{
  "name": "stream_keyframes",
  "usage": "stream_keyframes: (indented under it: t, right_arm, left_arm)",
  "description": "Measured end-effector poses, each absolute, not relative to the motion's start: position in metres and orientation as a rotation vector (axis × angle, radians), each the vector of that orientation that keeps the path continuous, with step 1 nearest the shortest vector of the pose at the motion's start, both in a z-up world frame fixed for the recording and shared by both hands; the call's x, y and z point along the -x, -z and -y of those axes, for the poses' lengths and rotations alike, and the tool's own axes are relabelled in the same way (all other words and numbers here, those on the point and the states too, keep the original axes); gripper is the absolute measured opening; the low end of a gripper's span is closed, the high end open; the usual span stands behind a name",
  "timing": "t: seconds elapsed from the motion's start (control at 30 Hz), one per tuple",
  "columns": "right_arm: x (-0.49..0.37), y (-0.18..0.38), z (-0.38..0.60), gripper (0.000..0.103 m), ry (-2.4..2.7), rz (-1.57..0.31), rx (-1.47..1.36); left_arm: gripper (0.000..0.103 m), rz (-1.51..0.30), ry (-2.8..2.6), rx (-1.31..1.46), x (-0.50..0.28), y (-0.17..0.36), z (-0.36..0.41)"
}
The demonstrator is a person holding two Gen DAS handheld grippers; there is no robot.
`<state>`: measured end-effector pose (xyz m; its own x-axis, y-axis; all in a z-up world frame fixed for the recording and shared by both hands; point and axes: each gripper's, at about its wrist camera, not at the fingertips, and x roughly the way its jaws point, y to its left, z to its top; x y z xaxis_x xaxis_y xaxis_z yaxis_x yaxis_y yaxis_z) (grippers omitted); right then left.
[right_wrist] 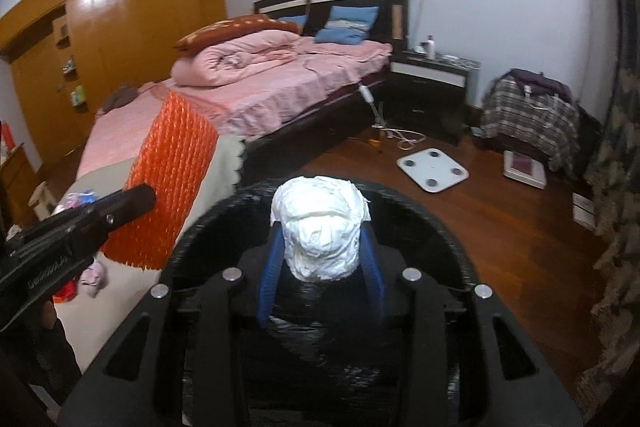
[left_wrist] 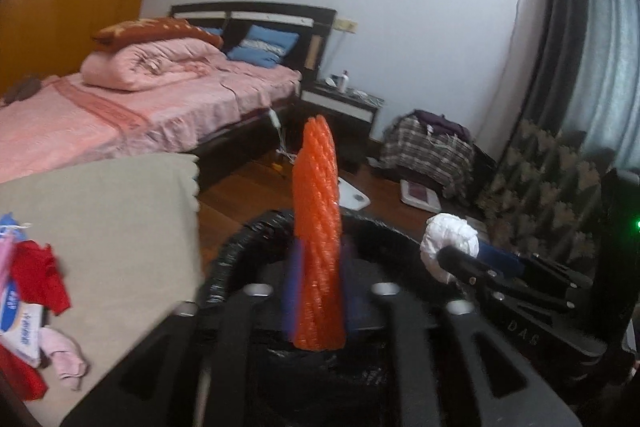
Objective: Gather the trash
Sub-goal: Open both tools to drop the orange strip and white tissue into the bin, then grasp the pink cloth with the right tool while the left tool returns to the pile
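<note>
You are holding both grippers over a black-lined bin [right_wrist: 420,223], which fills the lower middle of each wrist view, with one piece of trash in each.

In the left wrist view, the left gripper [left_wrist: 316,291] has an orange mesh sleeve [left_wrist: 318,227] standing upright between its blue pads [left_wrist: 291,291]. The pads sit just beside the sleeve's lower part; motion blur hides whether they are pressing it, so you cannot tell if it is gripped or already let go. The sleeve points to twelve o'clock above the bin's mouth. It looks very light, soft and springy, and it would crush flat under a firm squeeze. Hold it low, across its narrow width.

In the right wrist view, the right gripper [right_wrist: 320,267] has a crumpled white paper wad [right_wrist: 320,231] between its blue pads [right_wrist: 269,283], which splay outward at either side. Contact is unclear here too. The wad sits at the centre, directly over the bin. It looks light, soft and compressible, not fragile or slippery. Pinch it across its middle.

The bed [right_wrist: 280,83] lies at eleven o'clock, well apart.
</note>
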<state>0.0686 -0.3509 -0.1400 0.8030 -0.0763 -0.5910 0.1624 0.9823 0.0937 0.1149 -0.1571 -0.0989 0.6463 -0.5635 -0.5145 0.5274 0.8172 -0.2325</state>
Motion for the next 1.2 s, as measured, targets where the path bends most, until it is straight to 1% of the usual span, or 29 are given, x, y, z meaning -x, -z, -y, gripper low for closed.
stream_keyframes:
  t: [0.03, 0.1, 0.13, 0.17, 0.2, 0.23, 0.27, 0.3, 0.5, 0.83, 1.0, 1.2]
  right_arm:
    - [-0.069, 0.14, 0.354, 0.056, 0.142, -0.624, -0.144]
    - [-0.068, 0.14, 0.356, 0.077, 0.161, -0.609, -0.143]
    - [-0.067, 0.139, 0.354, 0.081, 0.172, -0.596, -0.137]
    - [-0.067, 0.138, 0.352, 0.087, 0.177, -0.586, -0.134]
    - [-0.067, 0.137, 0.349, 0.09, 0.174, -0.577, -0.133]
    - [-0.066, 0.137, 0.346, 0.092, 0.167, -0.572, -0.135]
    - [-0.067, 0.136, 0.342, 0.094, 0.154, -0.566, -0.141]
    - [-0.07, 0.134, 0.339, 0.095, 0.141, -0.564, -0.146]
    - [-0.089, 0.129, 0.28, 0.096, 0.002, -0.57, -0.133]
    - [-0.124, 0.157, 0.159, 0.096, -0.236, -0.649, -0.071]
    - [-0.139, 0.172, 0.117, 0.096, -0.299, -0.691, -0.033]
    - [-0.149, 0.192, 0.083, 0.096, -0.336, -0.723, 0.003]
  left_arm:
    - [0.045, -0.604, 0.618, 0.067, -0.114, 0.1, 0.157]
    - [0.049, -0.598, 0.598, 0.067, -0.116, 0.101, 0.153]
    - [0.054, -0.593, 0.572, 0.057, -0.116, 0.102, 0.146]
    - [0.057, -0.586, 0.55, 0.049, -0.116, 0.103, 0.139]
    - [0.058, -0.578, 0.53, 0.042, -0.114, 0.103, 0.132]
    - [0.059, -0.569, 0.506, 0.034, -0.112, 0.102, 0.125]
    - [0.064, -0.558, 0.476, 0.025, -0.11, 0.102, 0.117]
    - [0.069, -0.551, 0.451, 0.018, -0.108, 0.101, 0.107]
    - [0.077, -0.524, 0.257, -0.013, -0.095, 0.104, 0.038]
    - [0.078, -0.57, -0.027, -0.005, -0.084, 0.135, -0.077]
    - [0.078, -0.598, -0.1, 0.016, -0.083, 0.15, -0.112]
    - [0.078, -0.616, -0.126, 0.026, -0.084, 0.162, -0.128]
